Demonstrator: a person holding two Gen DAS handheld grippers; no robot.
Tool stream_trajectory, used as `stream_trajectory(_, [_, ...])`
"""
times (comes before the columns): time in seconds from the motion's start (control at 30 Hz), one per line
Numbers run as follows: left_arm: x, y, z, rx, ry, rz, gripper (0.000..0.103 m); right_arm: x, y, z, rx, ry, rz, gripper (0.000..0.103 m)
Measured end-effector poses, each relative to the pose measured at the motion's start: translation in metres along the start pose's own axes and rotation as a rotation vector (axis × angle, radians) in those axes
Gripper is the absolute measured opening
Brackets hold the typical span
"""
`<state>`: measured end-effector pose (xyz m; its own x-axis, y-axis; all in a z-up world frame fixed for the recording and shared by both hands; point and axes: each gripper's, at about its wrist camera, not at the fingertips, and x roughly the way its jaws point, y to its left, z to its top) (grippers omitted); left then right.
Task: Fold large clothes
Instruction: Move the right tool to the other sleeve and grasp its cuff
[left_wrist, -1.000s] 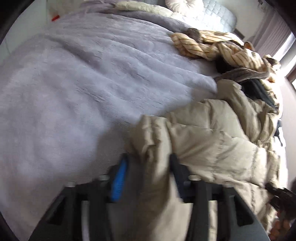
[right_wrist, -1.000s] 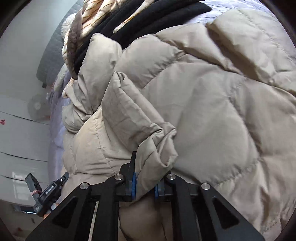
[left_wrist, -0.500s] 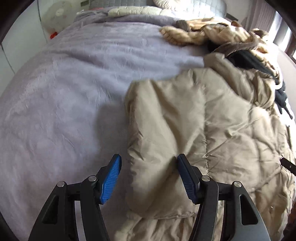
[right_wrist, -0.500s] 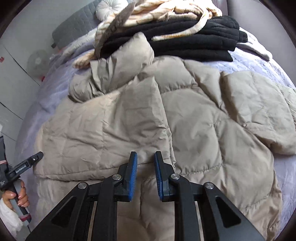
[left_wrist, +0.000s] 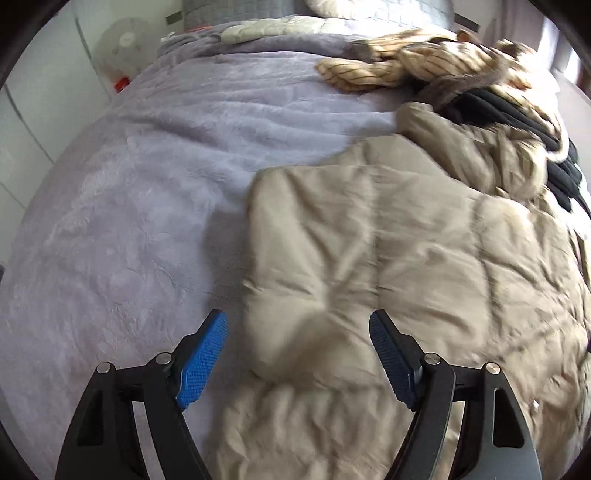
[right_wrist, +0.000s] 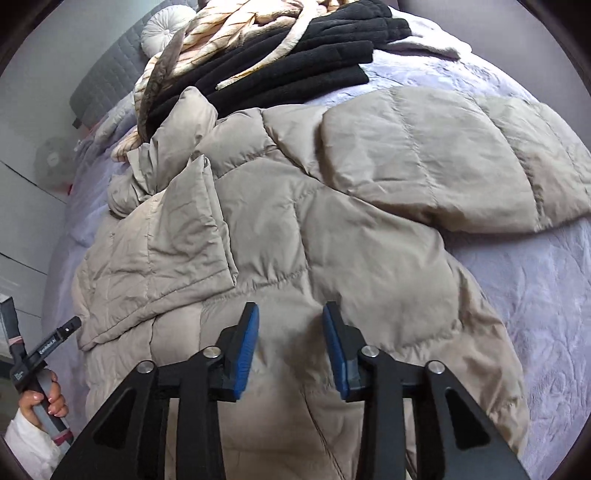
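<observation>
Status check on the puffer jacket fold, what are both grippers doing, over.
Left gripper and right gripper both opening, nothing between pads. Beige puffer jacket flat on the lilac blanket, one sleeve folded in. Black garment crowds its collar end.

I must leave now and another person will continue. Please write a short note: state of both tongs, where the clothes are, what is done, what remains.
Left tongs: opening, nothing held, above the left edge of the coat.
Right tongs: opening, nothing held, above the coat's lower middle.
Coat: beige, padded, spread on the purple blanket. One sleeve lies folded over the body; the other sleeve lies out to the side.
Black clothes and a striped garment are piled beyond the coat.
Done: first sleeve fold.
Left: fold in the other sleeve, then fold the body.
</observation>
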<state>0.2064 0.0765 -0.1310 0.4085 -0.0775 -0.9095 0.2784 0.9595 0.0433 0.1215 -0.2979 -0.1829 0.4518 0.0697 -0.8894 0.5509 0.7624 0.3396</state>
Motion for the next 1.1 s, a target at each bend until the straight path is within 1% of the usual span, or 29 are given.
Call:
stream_trajectory(0.03, [-0.007, -0.011, -0.003, 0.017, 0.003, -0.013, 0.080, -0.009, -0.010, -0.009, 0.018, 0.008, 0.008, 0.046])
stream_trajectory(0.13, [-0.022, -0.043, -0.017, 0.063, 0.019, -0.055, 0.080, -0.019, -0.027, -0.024, 0.088, 0.028, 0.045, 0.051])
stream_trajectory(0.17, [-0.029, -0.055, -0.023, 0.078, 0.028, -0.071, 0.080, -0.027, -0.035, -0.030, 0.105, 0.029, 0.050, 0.051])
stream_trajectory(0.2, [-0.031, -0.067, -0.026, 0.092, 0.037, -0.086, 0.080, -0.038, -0.048, -0.039, 0.118, 0.027, 0.051, 0.054])
stream_trajectory(0.33, [-0.046, -0.117, -0.044, 0.153, 0.067, -0.139, 0.080, -0.053, -0.070, -0.044, 0.155, 0.009, 0.056, 0.066])
stream_trajectory(0.37, [-0.052, -0.131, -0.053, 0.163, 0.070, -0.149, 0.080, -0.057, -0.076, -0.045, 0.165, 0.006, 0.058, 0.066])
stream_trajectory(0.4, [-0.053, -0.139, -0.055, 0.168, 0.073, -0.157, 0.085, -0.067, -0.087, -0.050, 0.175, 0.000, 0.060, 0.066])
stream_trajectory(0.43, [-0.053, -0.148, -0.057, 0.173, 0.079, -0.167, 0.094, -0.072, -0.095, -0.052, 0.183, -0.006, 0.062, 0.069])
stream_trajectory(0.47, [-0.054, -0.155, -0.058, 0.171, 0.076, -0.169, 0.103, -0.075, -0.101, -0.051, 0.193, -0.012, 0.066, 0.074])
stream_trajectory(0.5, [-0.060, -0.164, -0.065, 0.171, 0.066, -0.168, 0.103, -0.078, -0.108, -0.050, 0.203, -0.023, 0.073, 0.087])
stream_trajectory(0.53, [-0.060, -0.171, -0.064, 0.182, 0.064, -0.166, 0.103, -0.082, -0.114, -0.049, 0.216, -0.037, 0.077, 0.089])
stream_trajectory(0.73, [-0.063, -0.205, -0.067, 0.225, 0.076, -0.173, 0.103, -0.097, -0.152, -0.044, 0.282, -0.087, 0.077, 0.090])
stream_trajectory(0.87, [-0.060, -0.220, -0.071, 0.225, 0.082, -0.164, 0.103, -0.104, -0.179, -0.037, 0.348, -0.139, 0.098, 0.091])
stream_trajectory(0.93, [-0.055, -0.225, -0.072, 0.223, 0.104, -0.162, 0.103, -0.107, -0.192, -0.033, 0.387, -0.179, 0.110, 0.091])
stream_trajectory(0.97, [-0.052, -0.229, -0.072, 0.225, 0.126, -0.176, 0.103, -0.109, -0.200, -0.031, 0.405, -0.198, 0.110, 0.091])
stream_trajectory(1.03, [-0.051, -0.234, -0.073, 0.227, 0.129, -0.178, 0.103, -0.110, -0.215, -0.025, 0.436, -0.200, 0.105, 0.091])
stream_trajectory(1.1, [-0.053, -0.240, -0.073, 0.231, 0.123, -0.175, 0.103, -0.107, -0.234, -0.016, 0.478, -0.172, 0.108, 0.091])
